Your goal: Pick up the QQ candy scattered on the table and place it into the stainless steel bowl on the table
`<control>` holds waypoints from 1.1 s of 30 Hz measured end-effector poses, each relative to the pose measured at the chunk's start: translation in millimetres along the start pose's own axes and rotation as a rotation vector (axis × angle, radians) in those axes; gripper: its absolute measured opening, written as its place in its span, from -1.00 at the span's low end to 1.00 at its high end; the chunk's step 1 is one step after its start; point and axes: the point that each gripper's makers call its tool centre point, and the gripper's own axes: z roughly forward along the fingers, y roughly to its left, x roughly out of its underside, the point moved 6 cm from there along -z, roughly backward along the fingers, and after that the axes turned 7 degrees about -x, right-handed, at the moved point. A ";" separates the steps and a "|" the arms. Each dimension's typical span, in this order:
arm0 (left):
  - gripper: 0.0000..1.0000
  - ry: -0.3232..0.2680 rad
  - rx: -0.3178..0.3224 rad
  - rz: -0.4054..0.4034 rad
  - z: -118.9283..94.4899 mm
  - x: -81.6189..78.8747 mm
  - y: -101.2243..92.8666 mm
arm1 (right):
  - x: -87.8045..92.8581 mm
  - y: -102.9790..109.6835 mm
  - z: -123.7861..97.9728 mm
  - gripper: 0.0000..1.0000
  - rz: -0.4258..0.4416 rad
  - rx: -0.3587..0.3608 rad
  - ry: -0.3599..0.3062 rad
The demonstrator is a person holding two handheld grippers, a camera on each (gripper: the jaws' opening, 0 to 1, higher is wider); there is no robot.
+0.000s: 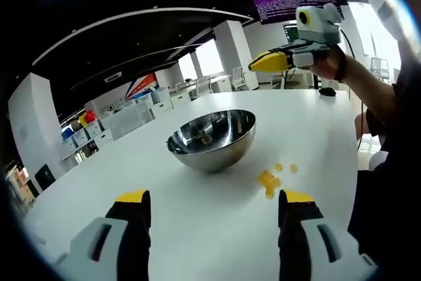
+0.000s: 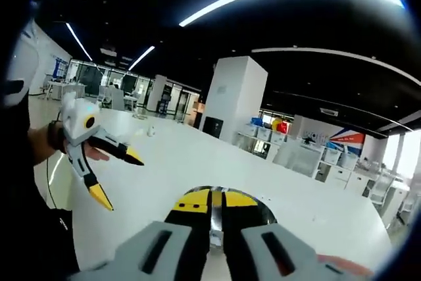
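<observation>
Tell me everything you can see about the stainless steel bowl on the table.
The stainless steel bowl is round, deep and shiny, with a mirror-like metal wall reflecting the room. It stands upright on the white table, open side up, and something small lies inside, too unclear to name. Yellow candy pieces lie on the table just beside it, not touching. In the right gripper view, part of its rim shows behind the shut right tool. No tool touches it.

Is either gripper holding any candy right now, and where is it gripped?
The left gripper is open and holds nothing. The right gripper has its jaws closed over the stainless steel bowl; whether a candy sits between them cannot be told.
</observation>
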 end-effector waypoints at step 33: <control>0.57 0.013 0.011 0.006 5.3 0.3 -3.6 | 88.4 -24.4 74.8 -0.90 0.116 -0.017 0.213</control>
